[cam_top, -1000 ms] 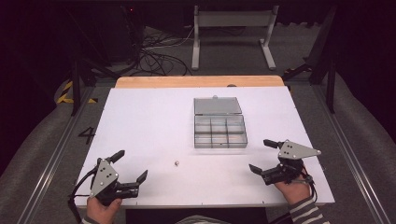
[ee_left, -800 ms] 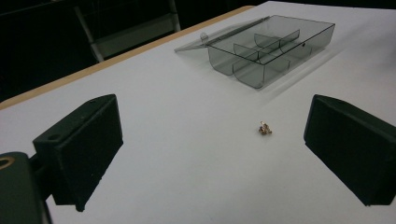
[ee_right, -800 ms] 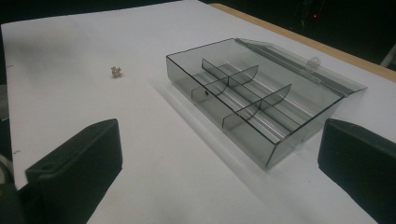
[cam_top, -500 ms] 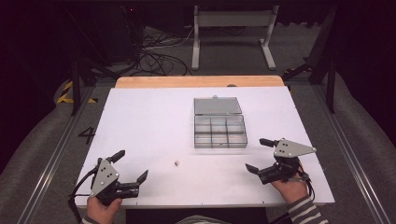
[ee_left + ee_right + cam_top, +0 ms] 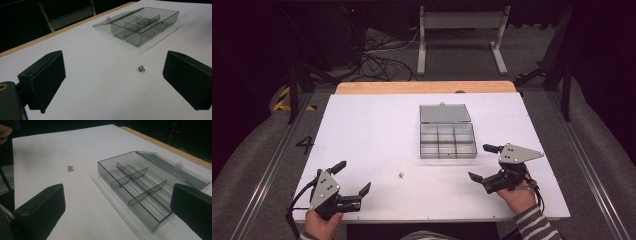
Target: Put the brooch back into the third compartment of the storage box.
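currently both grippers, left (image 5: 353, 179) and right (image 5: 482, 162), rest wide-jawed near; the tiny brass-coloured metal piece (image 5: 401, 174) could skid from any clumsy pinch, short of the clear plastic divided box (image 5: 447, 141).

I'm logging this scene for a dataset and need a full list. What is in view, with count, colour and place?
Table: one, white top with a wooden far edge, centre of the high view.
Compartment box: one, clear grey plastic, lid open and lying flat behind it, right of the table's centre; compartments look empty.
Small object: one, tiny, brownish-gold, on the bare table left of and nearer than the box; too small to identify.
Metal stand: one, pale grey, on the floor beyond the table.
Cables: a tangle, black, floor beyond the table.
Left gripper: one, black, open, near-left corner.
Right gripper: one, black, open, near-right, beside the box.
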